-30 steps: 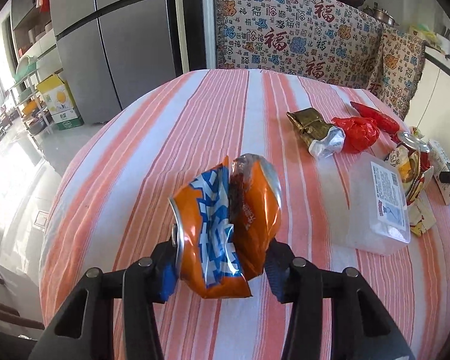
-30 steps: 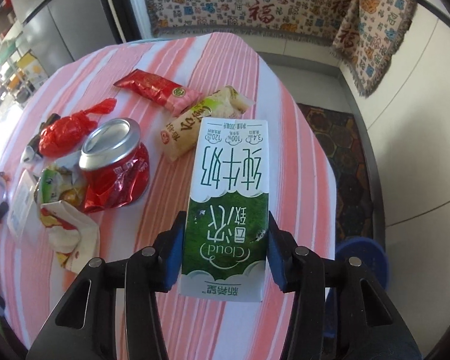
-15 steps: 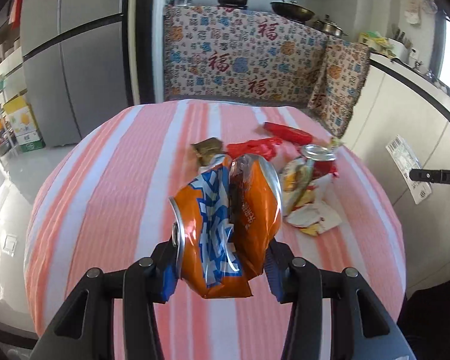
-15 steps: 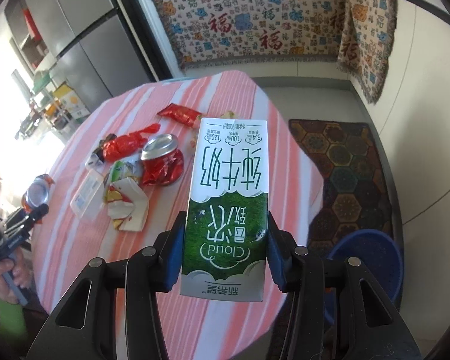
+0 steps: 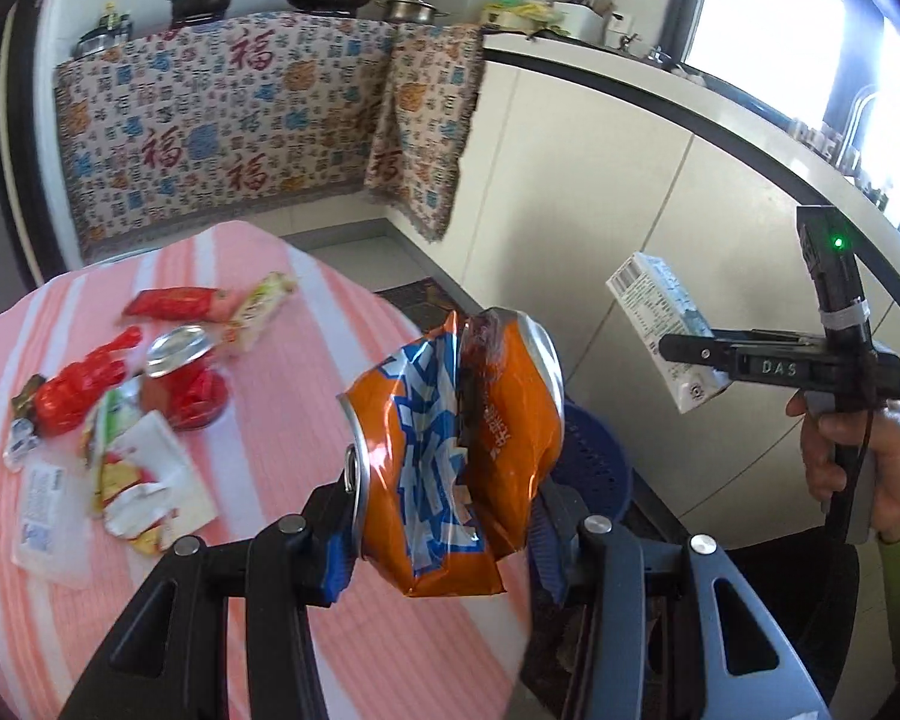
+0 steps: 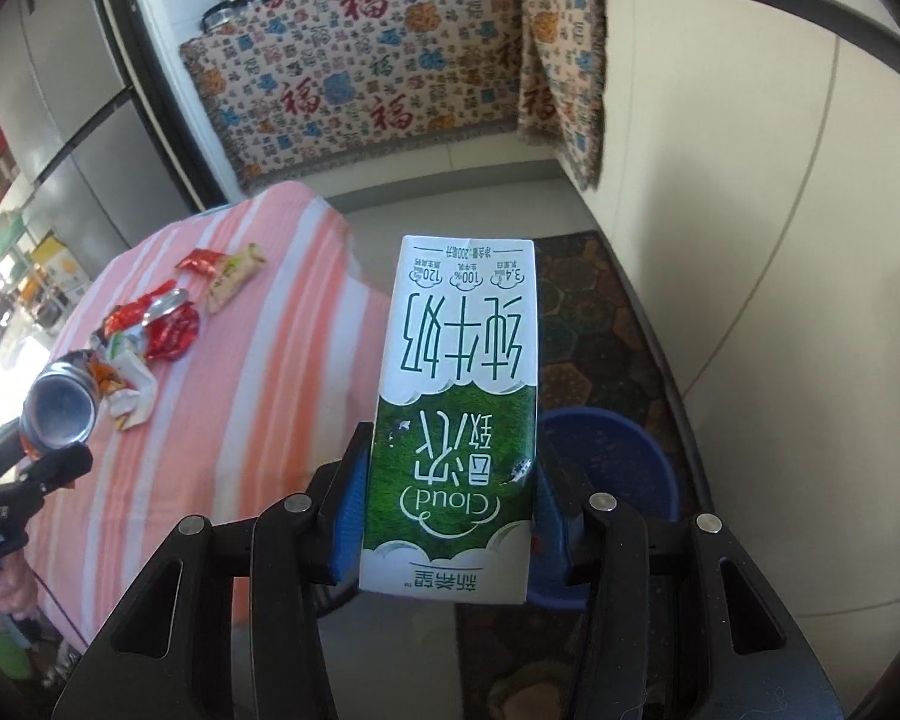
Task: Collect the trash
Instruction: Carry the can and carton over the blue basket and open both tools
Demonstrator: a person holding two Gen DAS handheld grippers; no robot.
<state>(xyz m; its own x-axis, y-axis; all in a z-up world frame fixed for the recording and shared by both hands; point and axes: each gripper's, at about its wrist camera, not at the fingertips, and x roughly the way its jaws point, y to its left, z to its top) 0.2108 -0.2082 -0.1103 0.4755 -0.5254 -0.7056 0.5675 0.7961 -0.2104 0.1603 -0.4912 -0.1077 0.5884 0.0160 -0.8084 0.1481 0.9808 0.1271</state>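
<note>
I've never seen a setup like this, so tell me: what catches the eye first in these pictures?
A crushed orange can fills the middle of the left view, clamped in the left gripper. A green-and-white milk carton is pinched upside down in the right gripper, with a blue basket on the floor just behind it. Off to the left, wrappers and a crushed red can litter the striped tablecloth.

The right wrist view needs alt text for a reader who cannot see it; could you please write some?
The right gripper clamps a green-and-white milk carton above a blue plastic basket on the floor. At left, wrappers and a crushed red can lie on a pink-striped tablecloth.
</note>
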